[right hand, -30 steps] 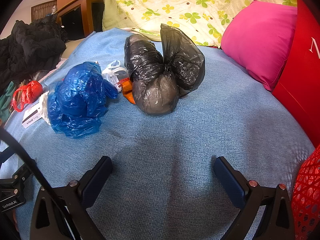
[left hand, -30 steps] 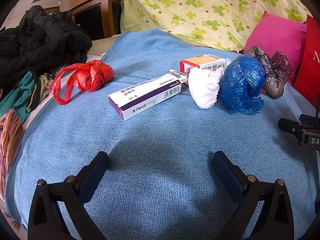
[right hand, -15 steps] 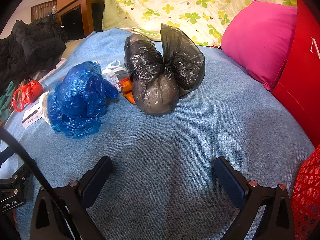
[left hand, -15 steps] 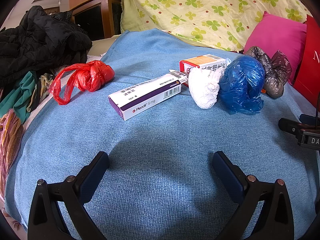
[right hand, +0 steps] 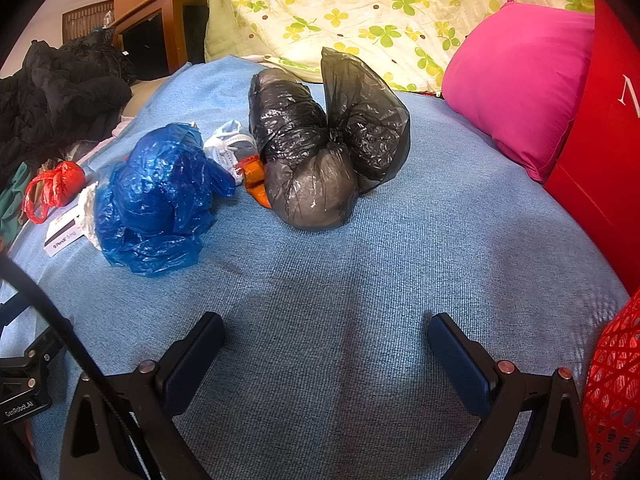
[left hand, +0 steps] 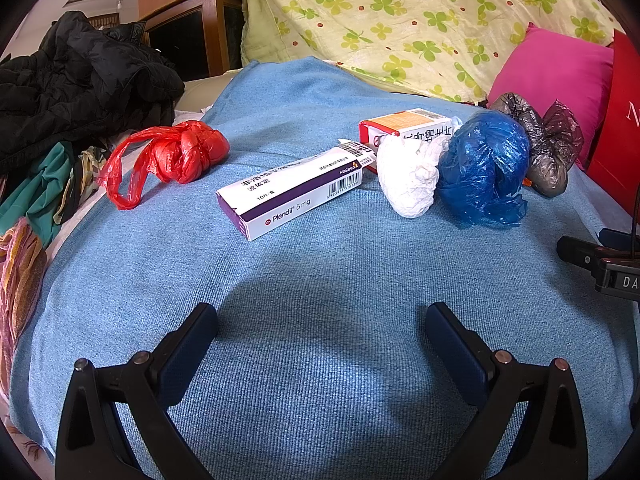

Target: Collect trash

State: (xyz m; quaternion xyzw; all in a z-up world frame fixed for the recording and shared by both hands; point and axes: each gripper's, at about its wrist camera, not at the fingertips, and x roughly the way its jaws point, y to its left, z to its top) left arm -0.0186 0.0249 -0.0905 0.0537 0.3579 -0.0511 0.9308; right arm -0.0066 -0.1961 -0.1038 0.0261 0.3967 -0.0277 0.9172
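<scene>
Trash lies in a row on a blue blanket [left hand: 320,280]. From left: a knotted red bag [left hand: 176,156], a white and purple medicine box [left hand: 292,196], a red and white box [left hand: 404,130], a white wad [left hand: 408,176], a blue bag [left hand: 484,168] and a black bag [left hand: 548,148]. My left gripper [left hand: 320,336] stands open, well short of the medicine box. My right gripper [right hand: 326,340] is open in front of the black bag [right hand: 320,148], with the blue bag [right hand: 160,200] to its left. An orange wrapper [right hand: 256,184] peeks out between them.
Dark clothes [left hand: 80,84] are heaped at the left edge. A flowered quilt [left hand: 400,20] and a pink pillow [right hand: 520,80] lie at the back. A red box [right hand: 600,120] stands at right, a red mesh basket [right hand: 612,380] at the near right.
</scene>
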